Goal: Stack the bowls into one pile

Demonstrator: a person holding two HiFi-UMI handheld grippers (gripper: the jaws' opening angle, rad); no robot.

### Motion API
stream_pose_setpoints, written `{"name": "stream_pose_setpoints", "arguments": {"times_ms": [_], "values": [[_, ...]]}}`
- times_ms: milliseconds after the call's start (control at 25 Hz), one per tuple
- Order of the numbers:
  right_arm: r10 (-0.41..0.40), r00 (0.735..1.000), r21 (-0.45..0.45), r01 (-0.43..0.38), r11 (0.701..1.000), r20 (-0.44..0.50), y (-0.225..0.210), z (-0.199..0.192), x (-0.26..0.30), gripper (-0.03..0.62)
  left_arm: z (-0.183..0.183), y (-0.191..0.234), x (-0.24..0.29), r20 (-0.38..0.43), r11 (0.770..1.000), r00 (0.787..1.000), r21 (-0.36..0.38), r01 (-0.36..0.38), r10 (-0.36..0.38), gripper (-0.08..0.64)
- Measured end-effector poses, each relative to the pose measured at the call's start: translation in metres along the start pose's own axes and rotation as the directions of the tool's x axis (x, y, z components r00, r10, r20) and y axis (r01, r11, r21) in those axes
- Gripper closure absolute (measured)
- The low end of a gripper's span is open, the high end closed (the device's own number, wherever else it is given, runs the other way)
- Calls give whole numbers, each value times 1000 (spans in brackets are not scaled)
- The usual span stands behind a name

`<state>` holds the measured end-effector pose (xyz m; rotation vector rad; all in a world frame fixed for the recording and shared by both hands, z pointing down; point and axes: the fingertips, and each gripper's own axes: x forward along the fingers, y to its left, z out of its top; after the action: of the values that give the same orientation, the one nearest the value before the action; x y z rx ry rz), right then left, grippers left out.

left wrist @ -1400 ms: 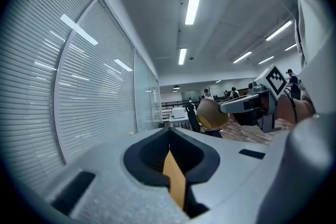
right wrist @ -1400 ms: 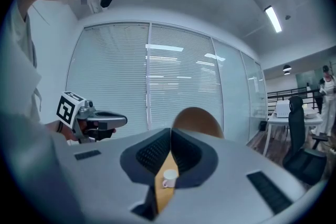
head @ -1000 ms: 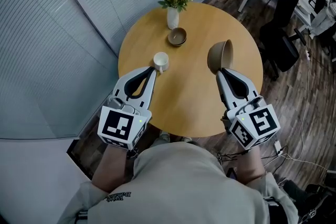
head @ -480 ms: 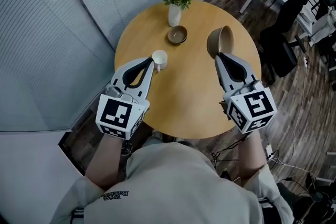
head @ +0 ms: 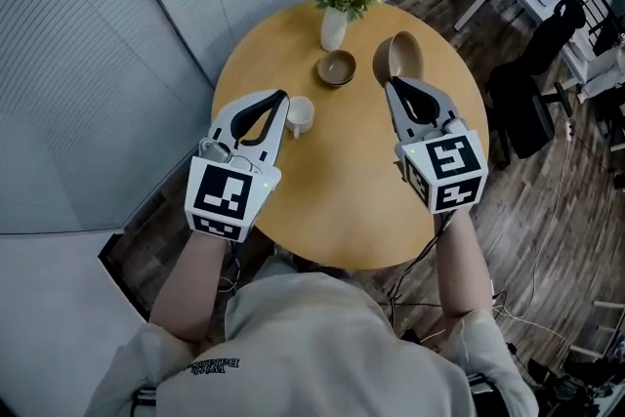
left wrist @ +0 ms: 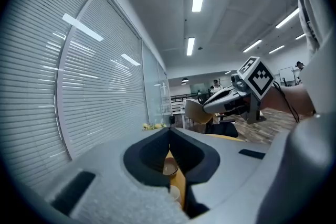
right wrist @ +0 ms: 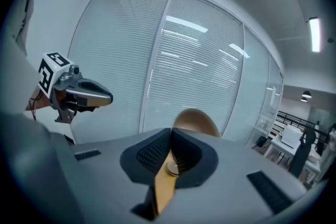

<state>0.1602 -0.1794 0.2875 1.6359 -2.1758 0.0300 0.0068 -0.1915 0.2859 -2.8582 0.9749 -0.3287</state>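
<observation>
The left gripper [head: 281, 99], jaws pressed together on nothing, hangs beside a white cup [head: 300, 112] near the tabletop's left edge. Beyond, the right gripper [head: 390, 84] pinches the rim of a tan bowl [head: 400, 58], tipped on edge. The brown bowl [head: 337, 66] rests just left of it, toward the far edge.

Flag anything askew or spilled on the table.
Only the tan bowl: it's tipped on edge, clamped by the rim in the right hand-held gripper. Small bowl, cup and vase stand upright; no spill visible.

We see two bowls: small brown bowl [head: 336, 67] upright on the table [head: 332, 190]; bigger tan bowl [head: 398, 57] just beside it, lifted, tipped on edge.
</observation>
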Motion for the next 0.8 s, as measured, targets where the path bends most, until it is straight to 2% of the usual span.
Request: {"name": "stream_pose_setpoints", "arguments": {"times_ms": [240,400,800], "values": [[19,998,-51,-23,998,-62,-7,-9,45,561,-7,19,19,-11,999,1000,-31,-28,27,538],[77,991,-64,-85,994,-111,-9,-25,78,561,-22,31,38,0,989,1000,-147,-22,23,538],[102,967,-113,-131,985,-234,-15,-73,142,561,-69,49,76,-77,989,996,-137,-49,39,538]]}}
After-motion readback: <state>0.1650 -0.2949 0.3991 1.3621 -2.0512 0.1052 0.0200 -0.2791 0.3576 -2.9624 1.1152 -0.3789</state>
